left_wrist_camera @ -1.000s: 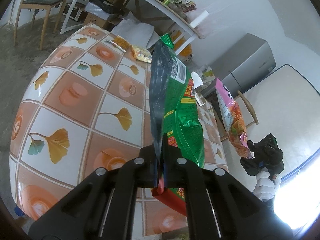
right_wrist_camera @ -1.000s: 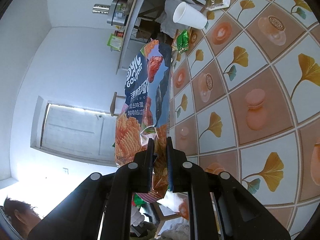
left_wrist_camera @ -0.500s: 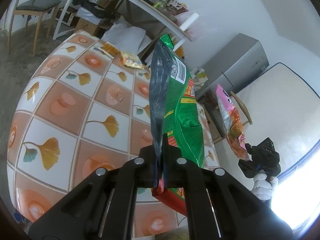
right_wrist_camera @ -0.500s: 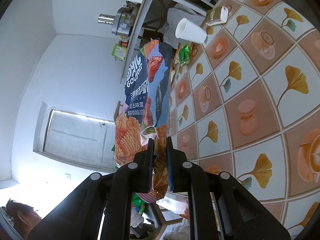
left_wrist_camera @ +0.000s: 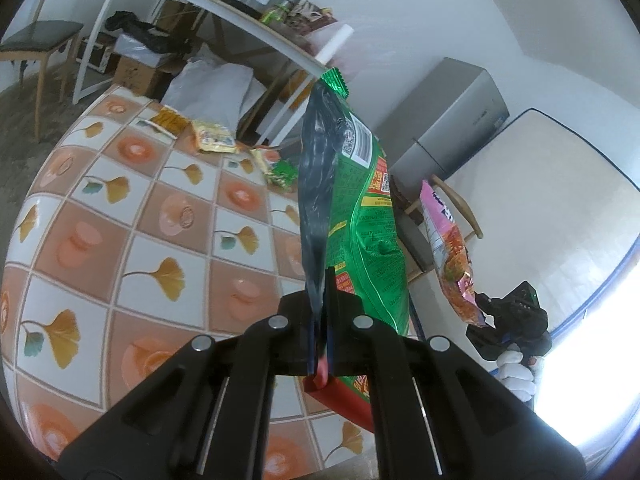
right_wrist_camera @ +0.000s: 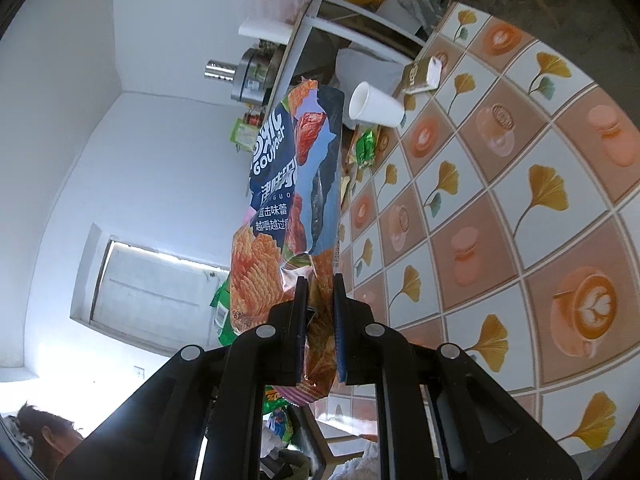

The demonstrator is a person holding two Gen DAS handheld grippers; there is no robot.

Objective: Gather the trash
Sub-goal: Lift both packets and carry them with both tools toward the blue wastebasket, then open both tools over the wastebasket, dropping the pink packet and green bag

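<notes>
- While both hands are raised above the tiled bench [left_wrist_camera: 132, 240], each one carries a snack bag pinched in its tool.
- The left tool [left_wrist_camera: 320, 328] is clenched tight on the bottom edge of a green snack bag [left_wrist_camera: 360, 216], which stands upright from the jaws, clear of the bench.
- The right tool [right_wrist_camera: 320, 320] is clenched on a crumpled blue and orange chip bag [right_wrist_camera: 288, 184], also held upright in the air beside the bench edge.
- In the left view the right tool shows off to the side, gripped by a white-gloved hand [left_wrist_camera: 514, 372], with its bag showing pink from that side.
- Two pieces of trash are therefore picked up, but neither has been dropped anywhere yet; no bin or trash sack can be clearly made out.
- More trash is left on the bench: a yellow wrapper [left_wrist_camera: 212, 138] and a brown packet [left_wrist_camera: 170, 120] near the far edge, and a small green wrapper [left_wrist_camera: 280, 170] close to them.
- The right view also shows a white paper cup [right_wrist_camera: 376, 106] lying on its side and a small carton [right_wrist_camera: 420, 76] beyond it.
- By my judgement the job is at an early to middle stage: the two held bags need disposing of, then several items remain.
</notes>
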